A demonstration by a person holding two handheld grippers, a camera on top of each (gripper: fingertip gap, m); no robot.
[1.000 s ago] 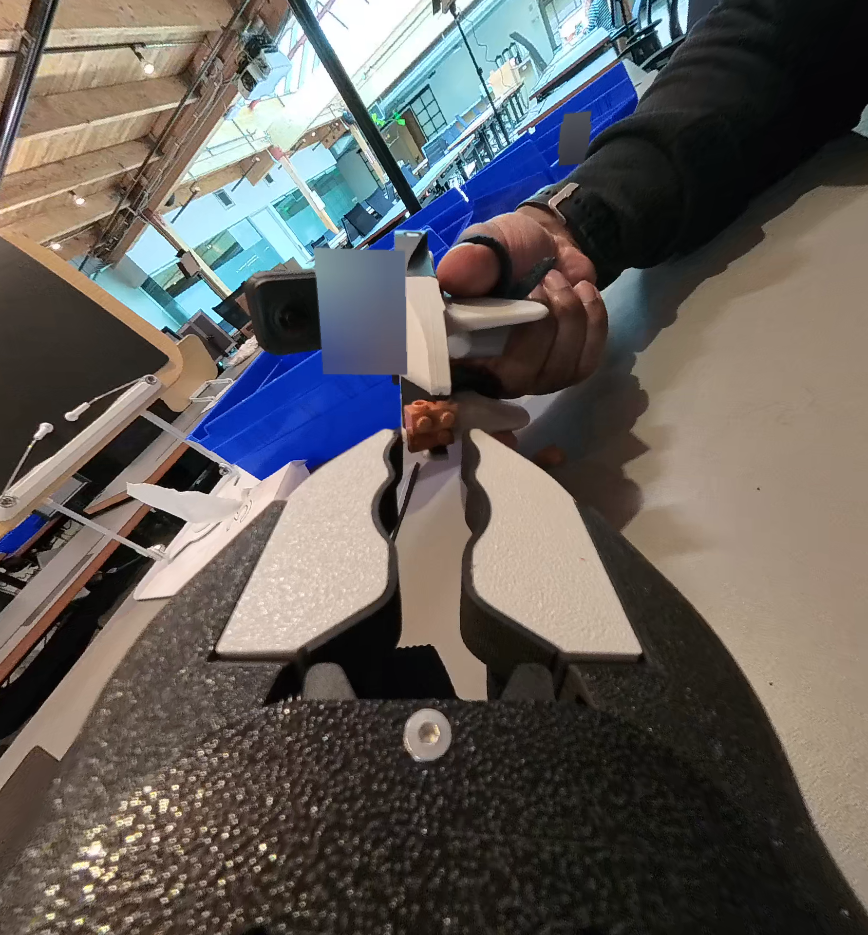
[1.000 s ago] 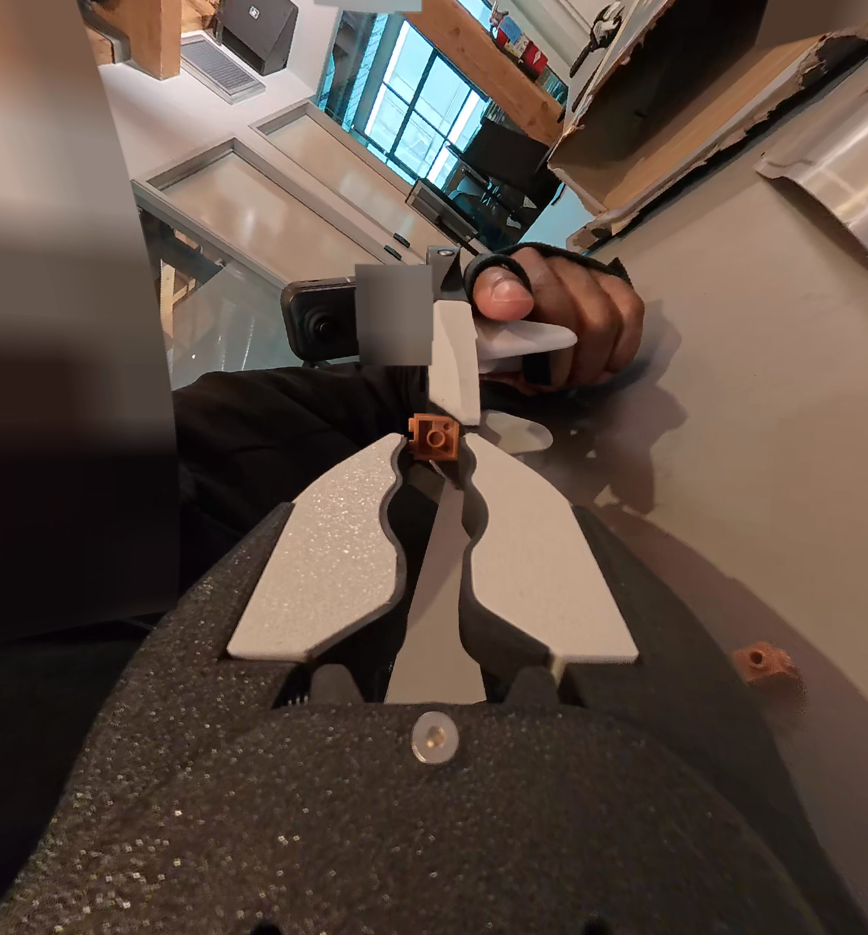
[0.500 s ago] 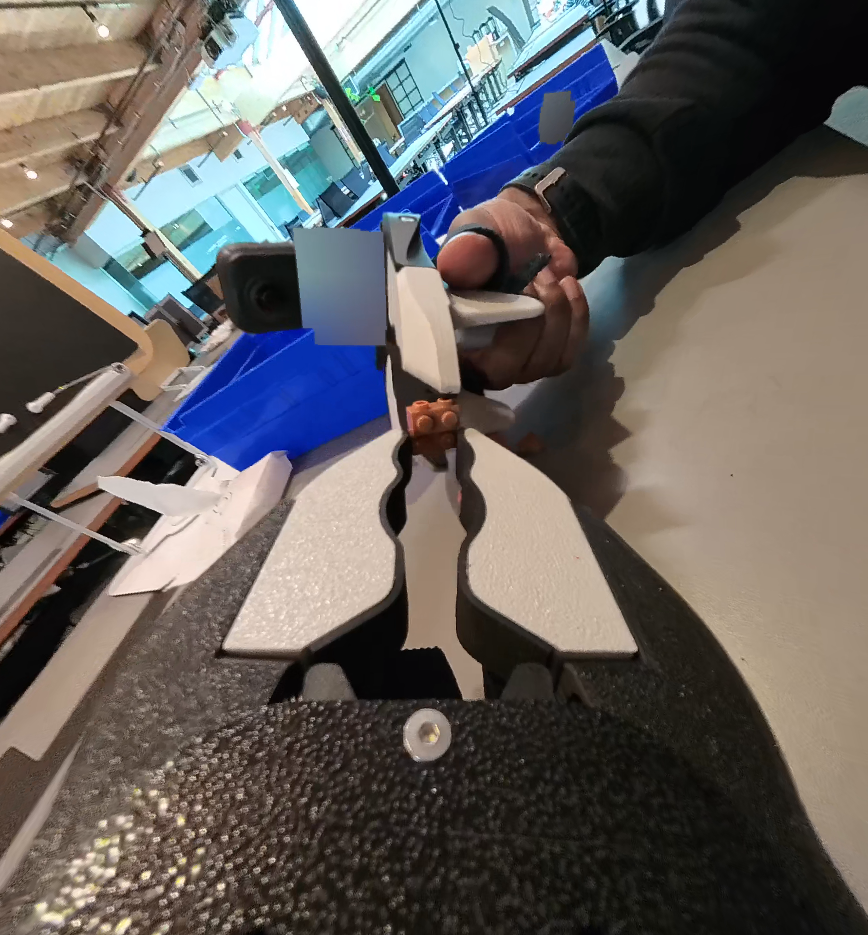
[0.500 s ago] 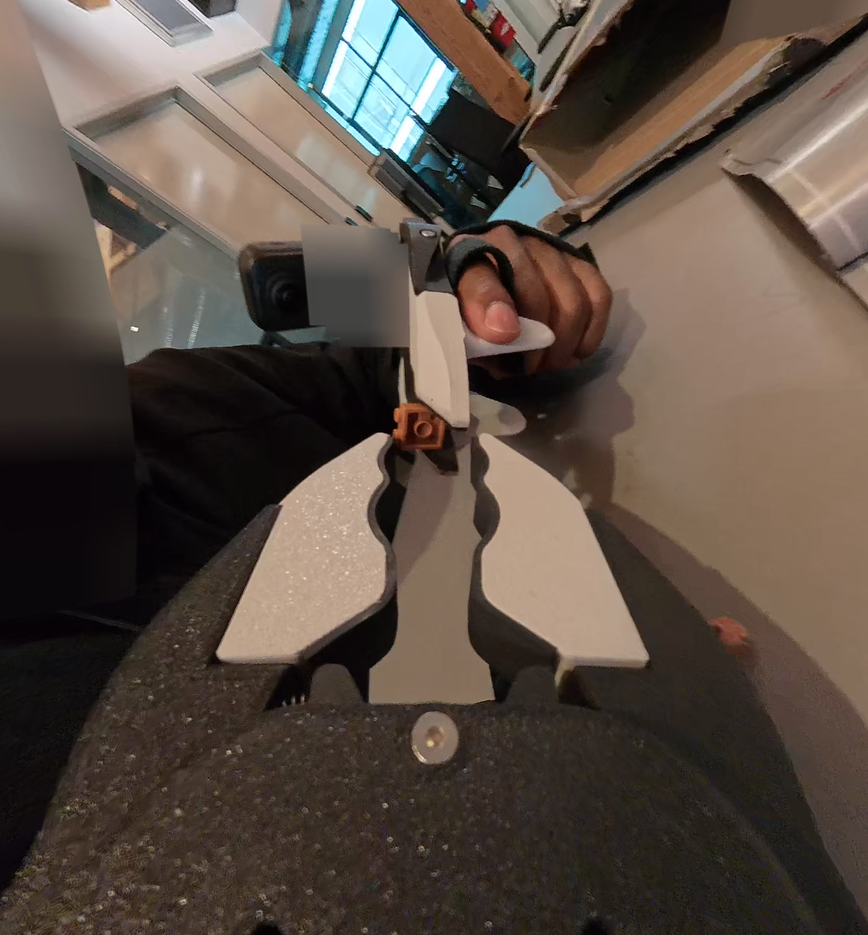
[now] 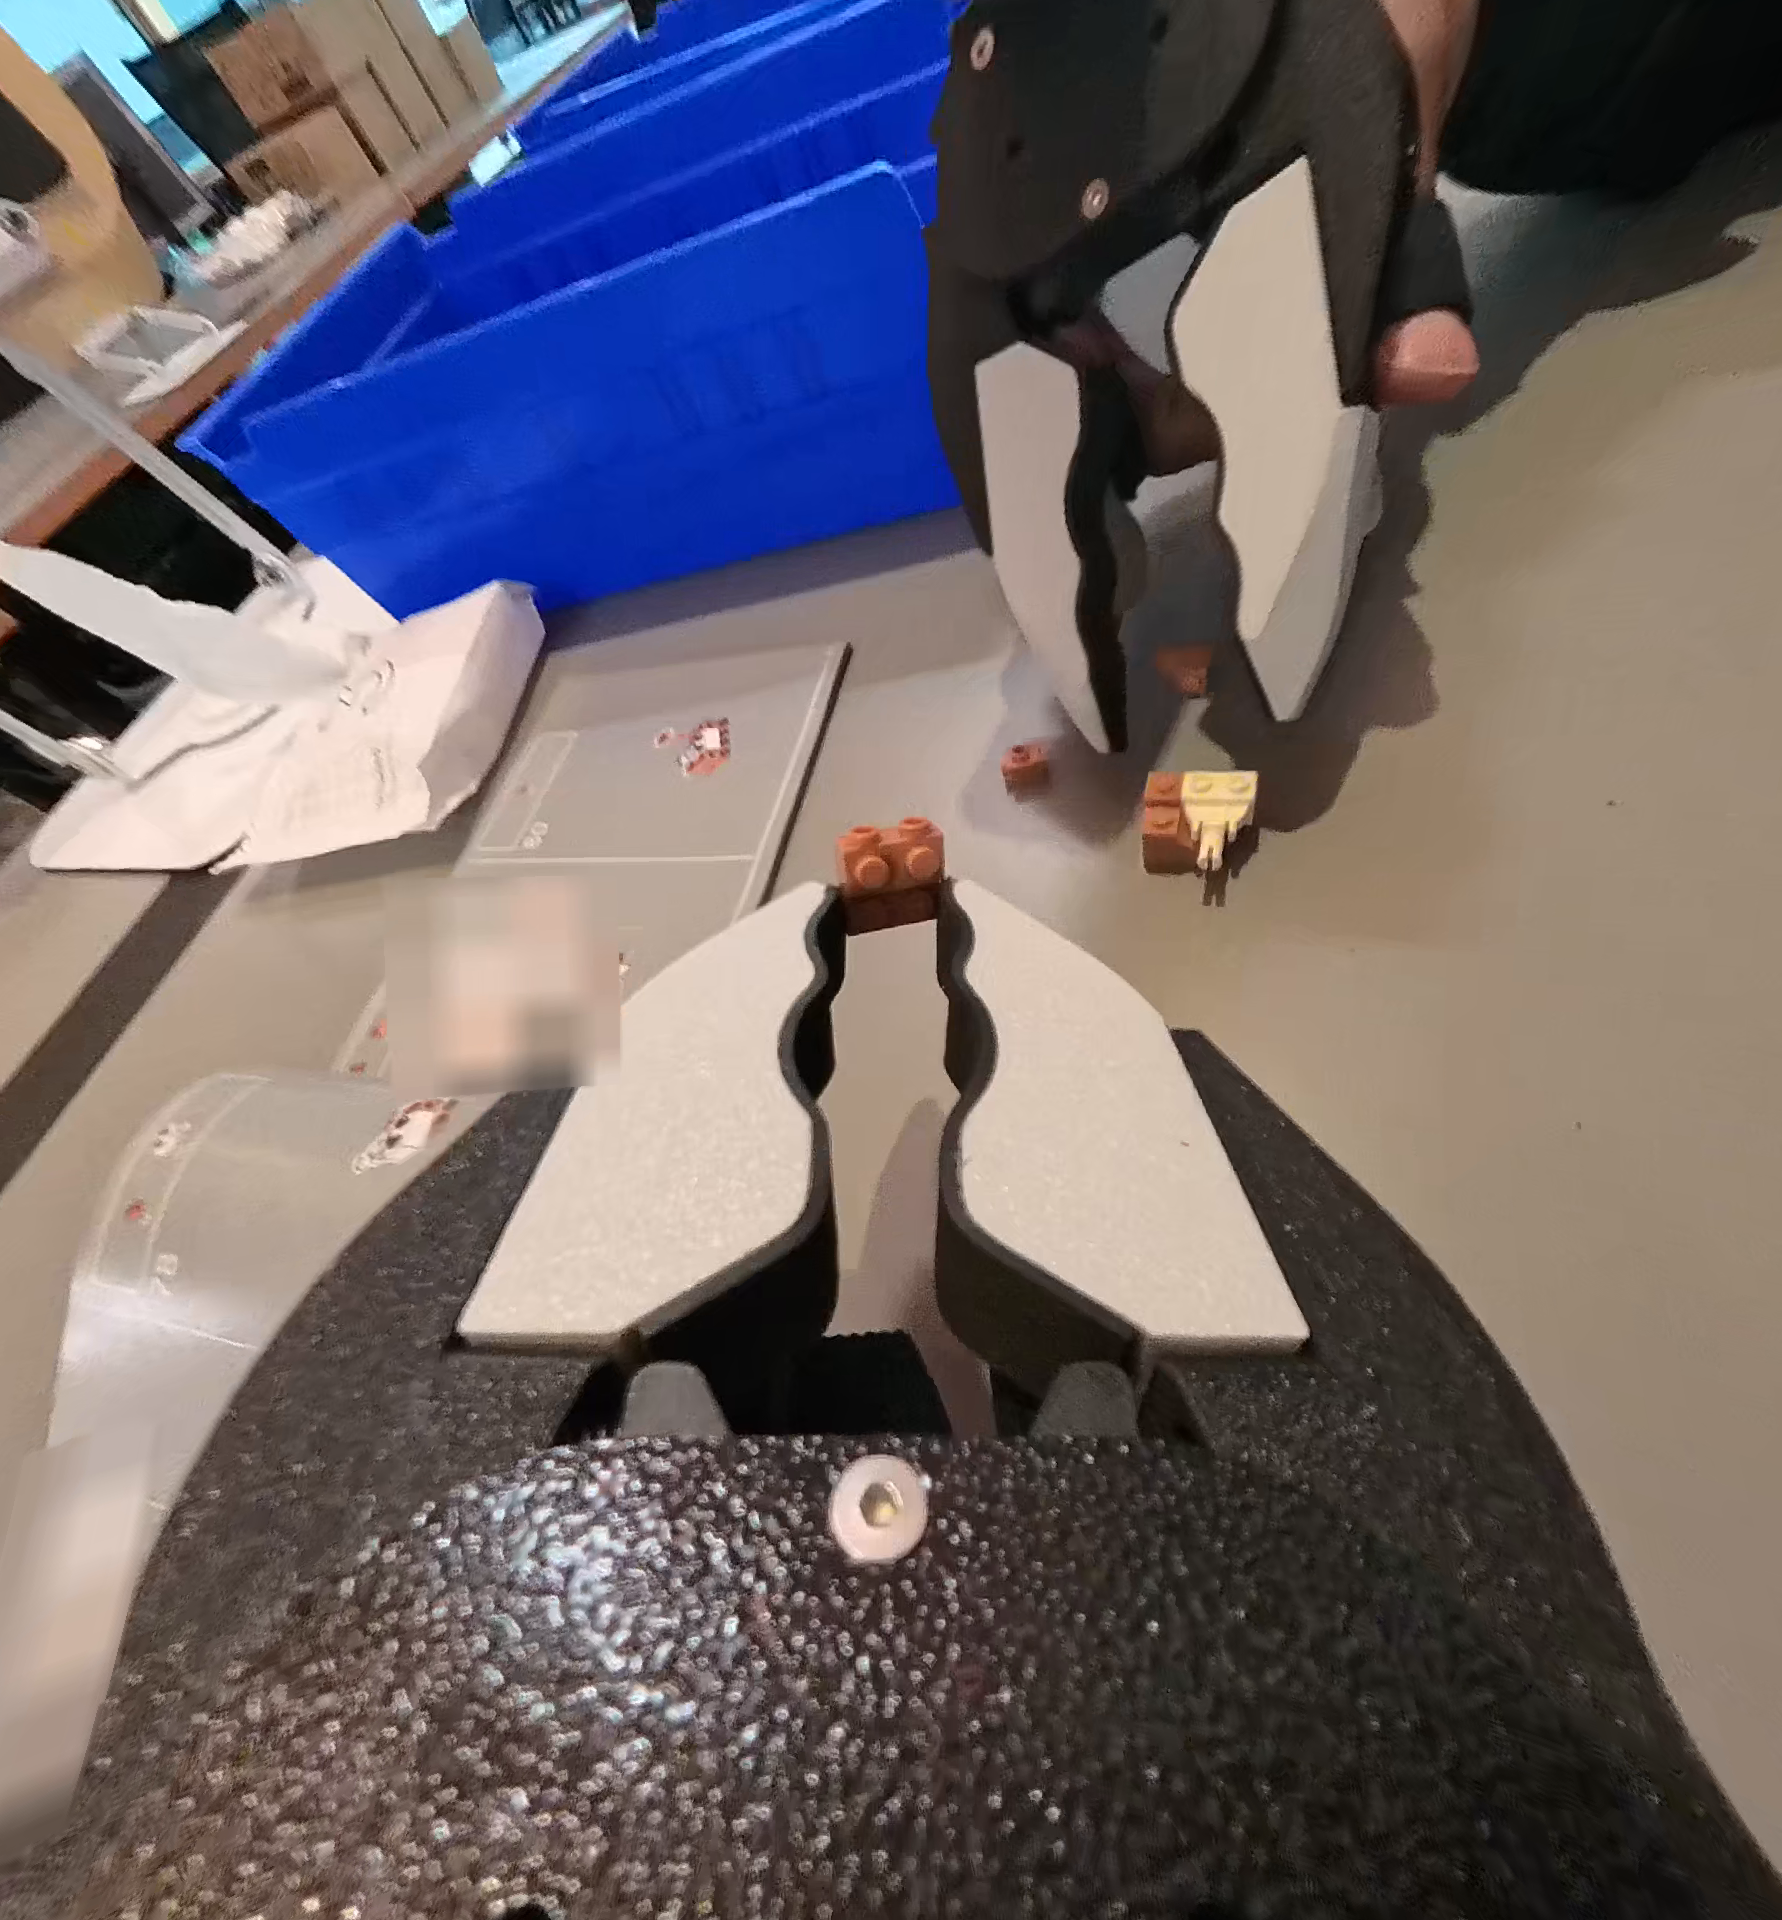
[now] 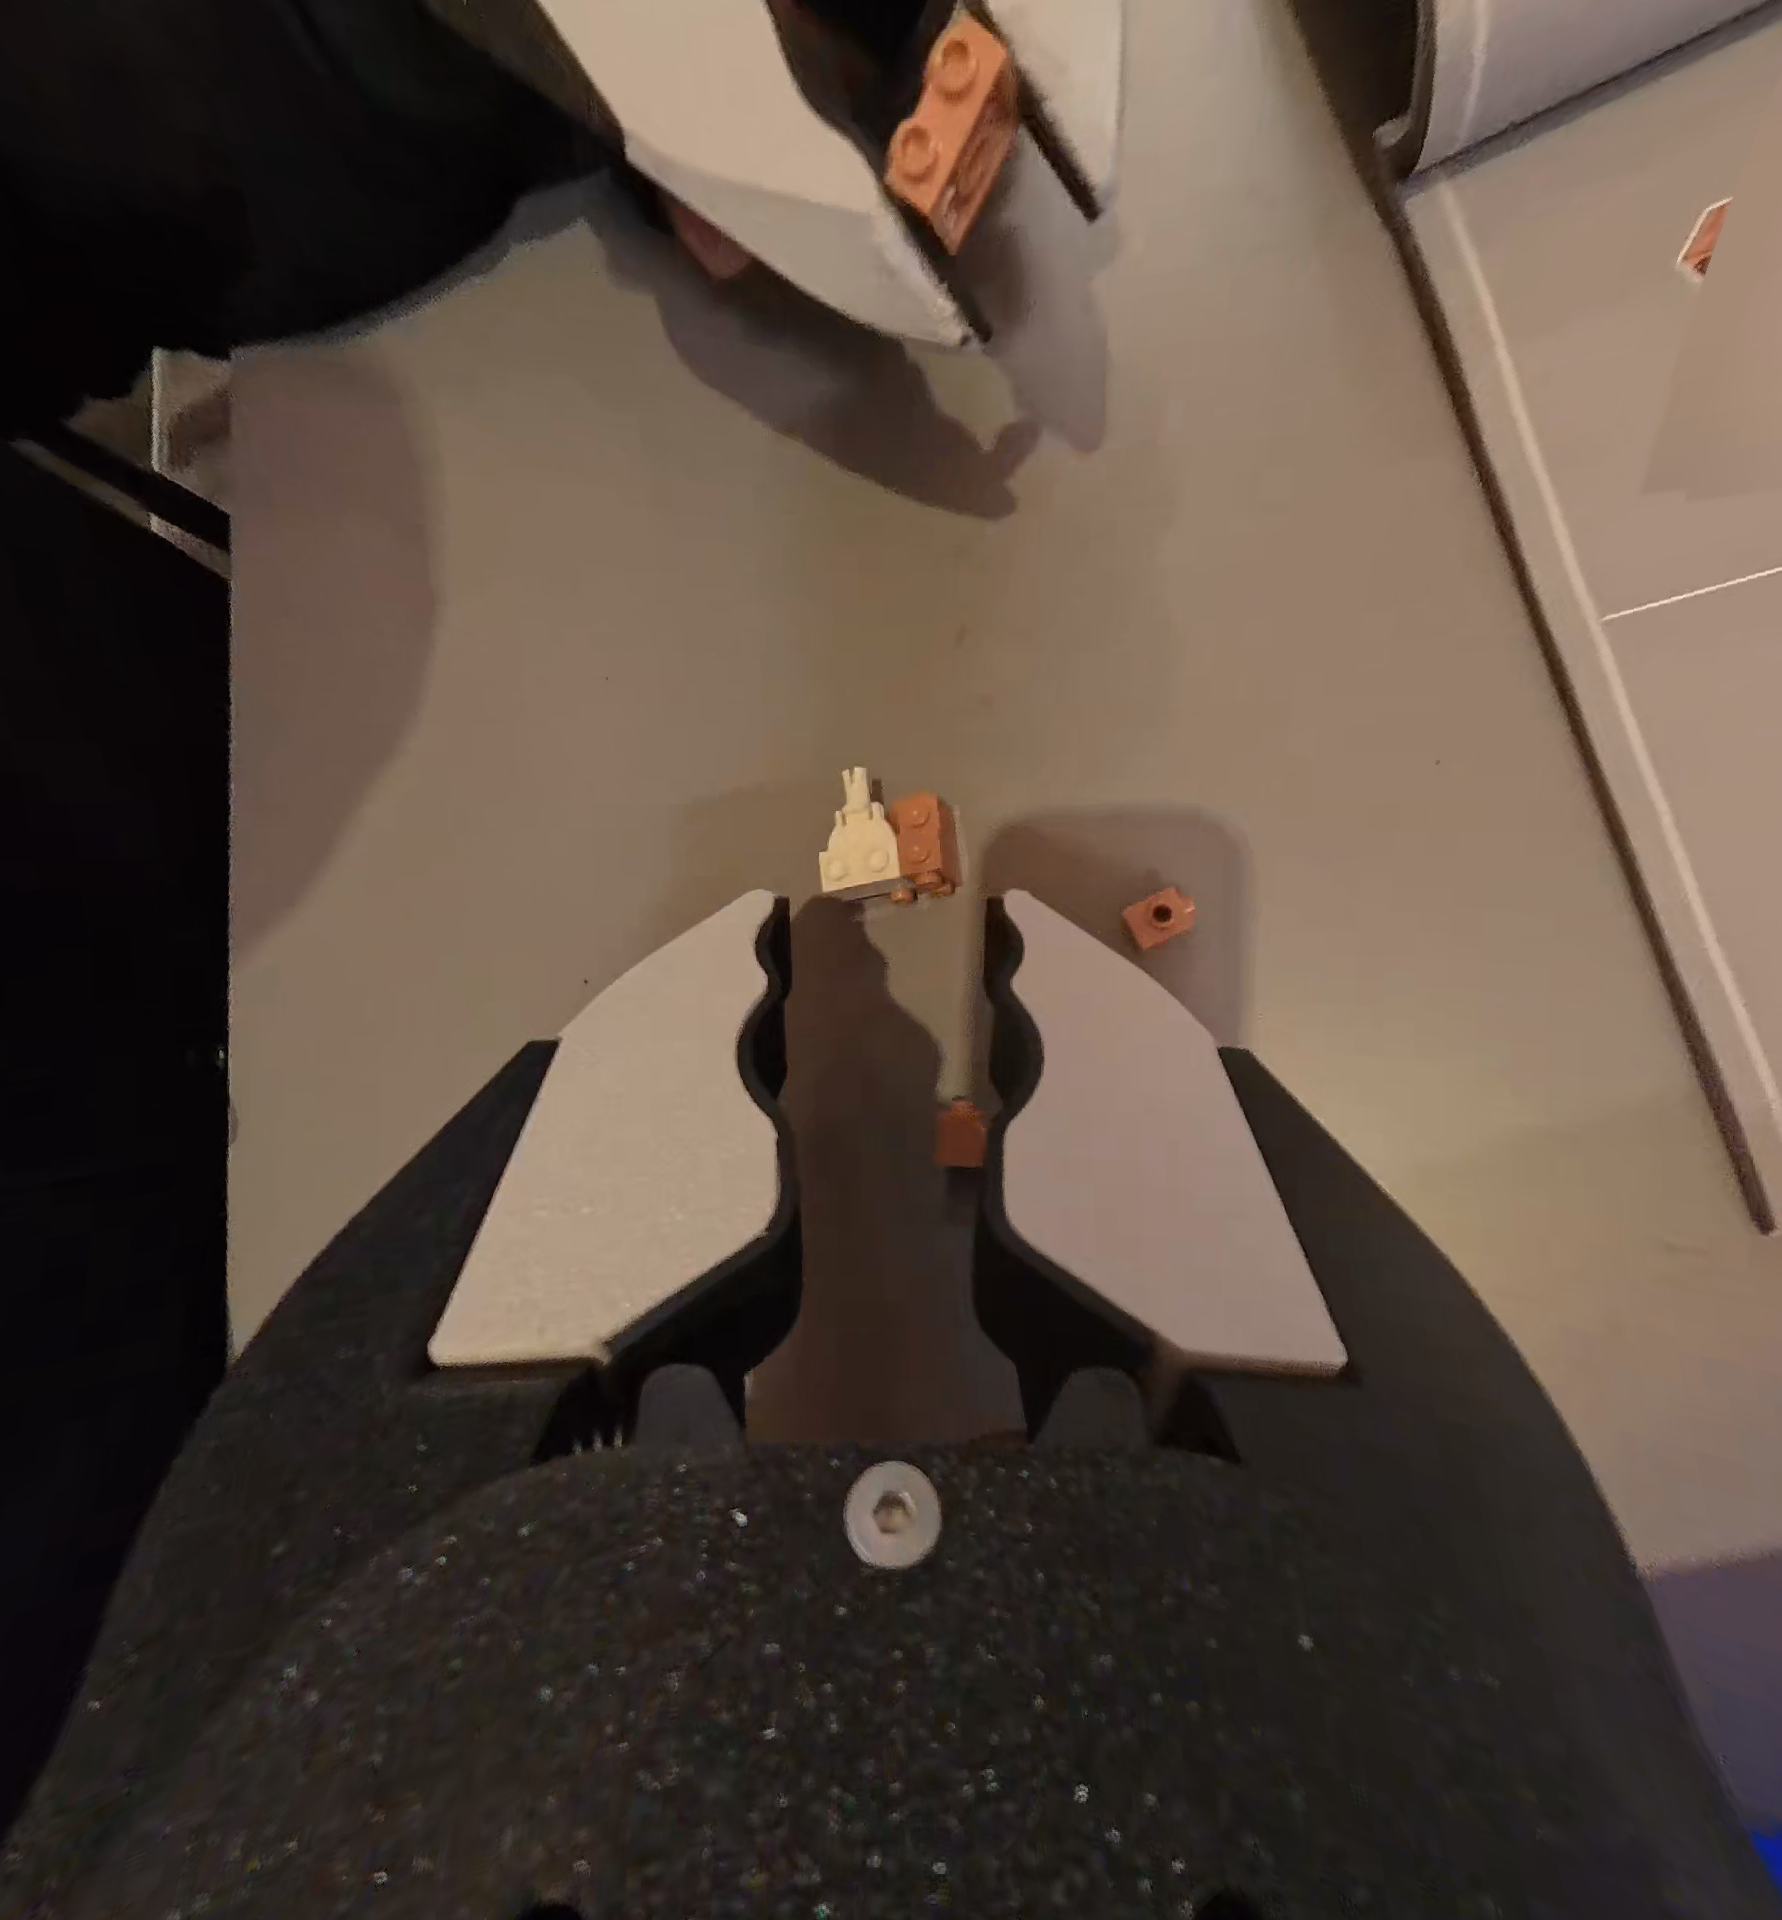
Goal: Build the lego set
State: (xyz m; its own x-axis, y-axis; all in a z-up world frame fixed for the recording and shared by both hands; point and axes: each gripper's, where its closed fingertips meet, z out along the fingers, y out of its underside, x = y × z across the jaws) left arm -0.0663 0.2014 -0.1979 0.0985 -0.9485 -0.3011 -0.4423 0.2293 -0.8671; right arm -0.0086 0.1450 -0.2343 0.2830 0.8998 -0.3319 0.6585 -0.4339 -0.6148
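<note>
My left gripper (image 5: 892,894) is shut on a small orange-brown studded brick (image 5: 889,854), pinched at the fingertips above the grey table. The brick also shows in the right wrist view (image 6: 954,125), between the left fingers. My right gripper (image 6: 887,904) is open and holds nothing. It hovers just short of a small cream-and-brown brick assembly (image 6: 892,842) lying on the table. In the left wrist view the right gripper (image 5: 1193,717) points down, just behind that assembly (image 5: 1199,821). A tiny brown piece (image 6: 962,1132) lies on the table under the gap between the right fingers, untouched.
A single brown brick with a hole (image 6: 1159,920) lies right of the right fingertips; it also shows in the left wrist view (image 5: 1027,766). A grey instruction sheet (image 5: 658,769) lies to the left, with crumpled white paper (image 5: 274,727) and blue bins (image 5: 606,416) behind it. Some 9 cm of space lies between my two pairs of fingers. My right gripper's tips are some 4 cm from the tiny brown piece (image 6: 962,1132). My left wrist view (image 5: 1190,664) looks at it from another angle.
Both grippers were on the orange-brown brick, held up in the air. The right gripper opened and let go; the left keeps the brick. Both have tilted down toward the table and moved apart.
</note>
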